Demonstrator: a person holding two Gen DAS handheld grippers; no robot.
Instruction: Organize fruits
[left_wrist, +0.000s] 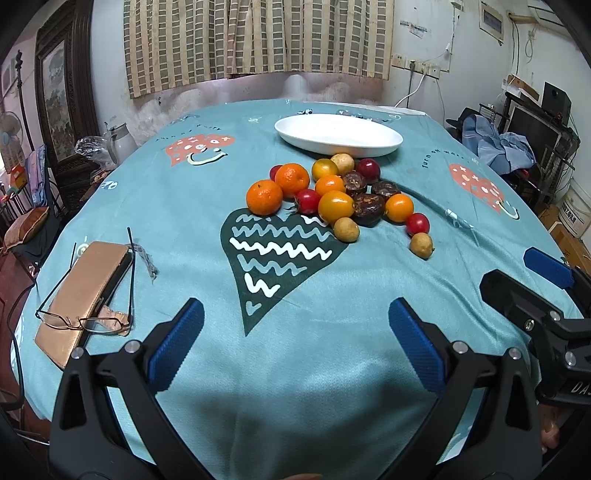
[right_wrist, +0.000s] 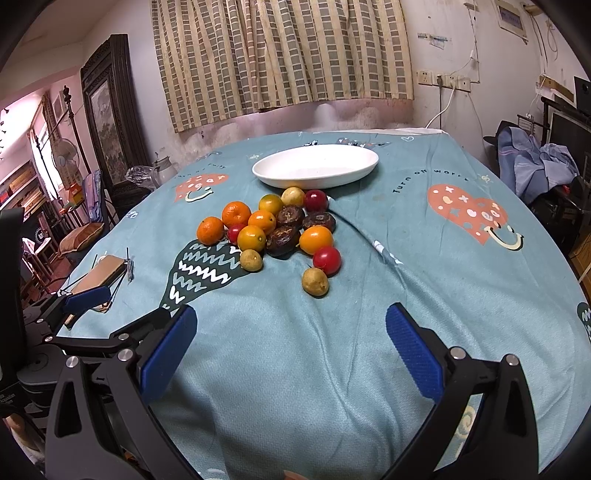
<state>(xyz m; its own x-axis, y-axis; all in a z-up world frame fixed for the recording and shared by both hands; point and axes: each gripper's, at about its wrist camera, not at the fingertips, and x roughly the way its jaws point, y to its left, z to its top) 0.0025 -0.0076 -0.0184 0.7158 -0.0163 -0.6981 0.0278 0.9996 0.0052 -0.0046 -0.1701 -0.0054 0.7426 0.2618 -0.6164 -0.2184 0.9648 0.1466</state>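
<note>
A pile of fruit (left_wrist: 340, 195) lies in the middle of the teal tablecloth: oranges, yellow and red small fruits, dark brown ones and pale tan ones. It also shows in the right wrist view (right_wrist: 280, 229). An empty white oval dish (left_wrist: 338, 134) (right_wrist: 316, 166) stands just behind the pile. My left gripper (left_wrist: 295, 332) is open and empty, near the table's front edge, well short of the fruit. My right gripper (right_wrist: 291, 336) is open and empty, also short of the fruit; it shows at the right of the left wrist view (left_wrist: 517, 273).
A tan case (left_wrist: 83, 295) with eyeglasses (left_wrist: 88, 317) on it lies at the front left of the table. A kettle (left_wrist: 118, 142) and a plastic bag stand off the left edge. Clothes and shelves are at the right.
</note>
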